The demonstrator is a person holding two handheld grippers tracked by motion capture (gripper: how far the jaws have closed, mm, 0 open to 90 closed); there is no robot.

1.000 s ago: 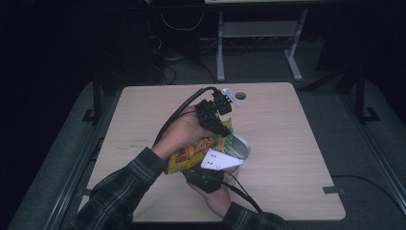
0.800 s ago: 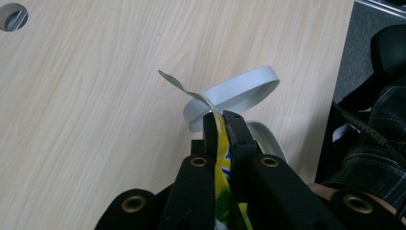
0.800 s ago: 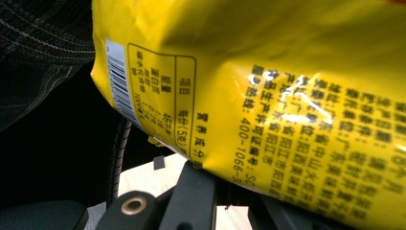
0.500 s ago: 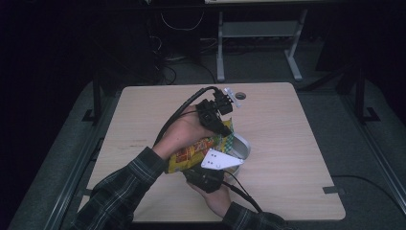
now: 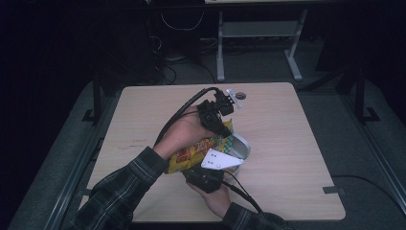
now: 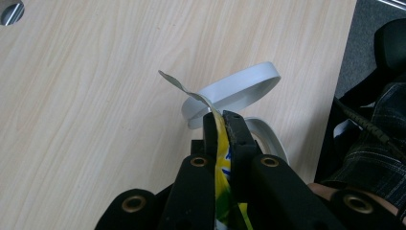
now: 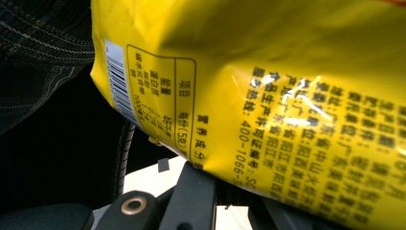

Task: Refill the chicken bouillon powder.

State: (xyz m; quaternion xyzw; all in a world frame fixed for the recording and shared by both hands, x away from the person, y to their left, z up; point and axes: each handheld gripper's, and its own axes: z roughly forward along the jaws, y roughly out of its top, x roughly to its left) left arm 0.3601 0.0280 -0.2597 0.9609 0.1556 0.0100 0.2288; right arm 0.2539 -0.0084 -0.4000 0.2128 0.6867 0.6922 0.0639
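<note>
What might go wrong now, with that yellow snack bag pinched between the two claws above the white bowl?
1. The left claw pinches only the top edge of the snack bag; a hard pull may rip it suddenly and scatter the contents.
2. The white bowl sits loose on the table right below; a jerk could knock it aside.

The table (image 5: 297,143) is square and made of pale wood with soft lines in it. It has a small round hole (image 5: 239,96) near its far edge. The floor (image 5: 364,158) around it is grey carpet. A strip of grey tape (image 5: 332,189) sits on the floor by the near right corner. Behind the table stands a white metal frame (image 5: 258,33) with a low shelf and two legs. Black cables (image 5: 167,62) lie on the floor next to it. The room is dark at the sides and back. Light falls mostly on the table.
</note>
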